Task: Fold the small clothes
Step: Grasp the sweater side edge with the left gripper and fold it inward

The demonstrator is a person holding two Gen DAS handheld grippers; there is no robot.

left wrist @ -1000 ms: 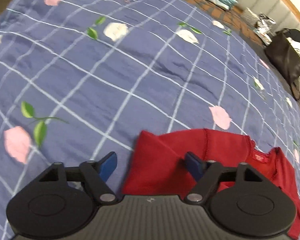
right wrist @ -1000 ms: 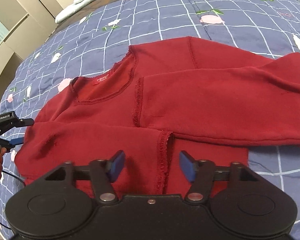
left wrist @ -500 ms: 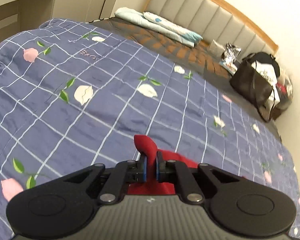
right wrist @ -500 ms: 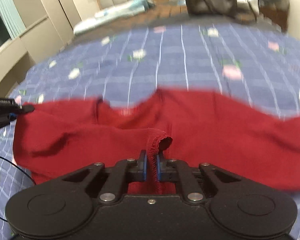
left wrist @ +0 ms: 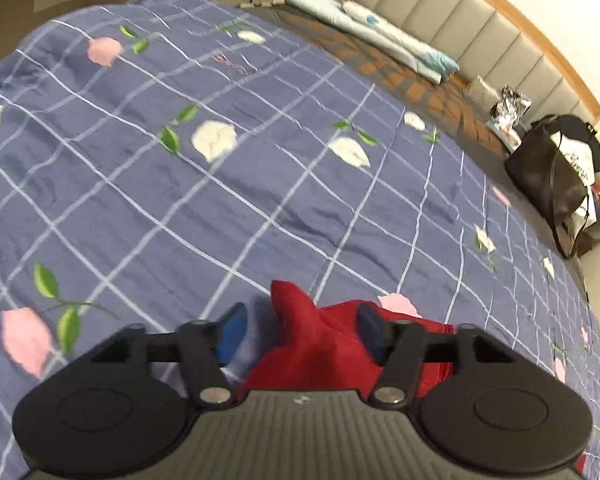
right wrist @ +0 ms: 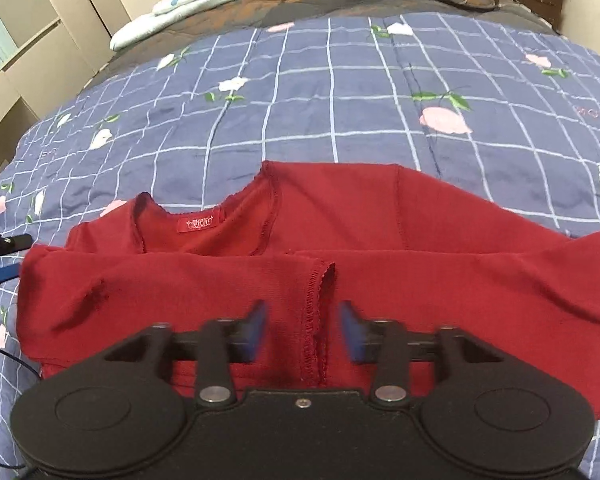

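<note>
Left claw and right claw agape.

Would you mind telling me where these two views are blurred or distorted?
Left wrist view: the quilt bulges with fisheye curvature and its grid lines smear. Right wrist view: the blue pads are motion-blurred, while the red top and its label stay fairly sharp.

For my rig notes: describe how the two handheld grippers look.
The left gripper and right gripper match: black bodies with two round discs, black linkage arms on silver pivot screws, and blue finger pads. The left's housing is ribbed grey. A thin black cable trails nearby.
</note>
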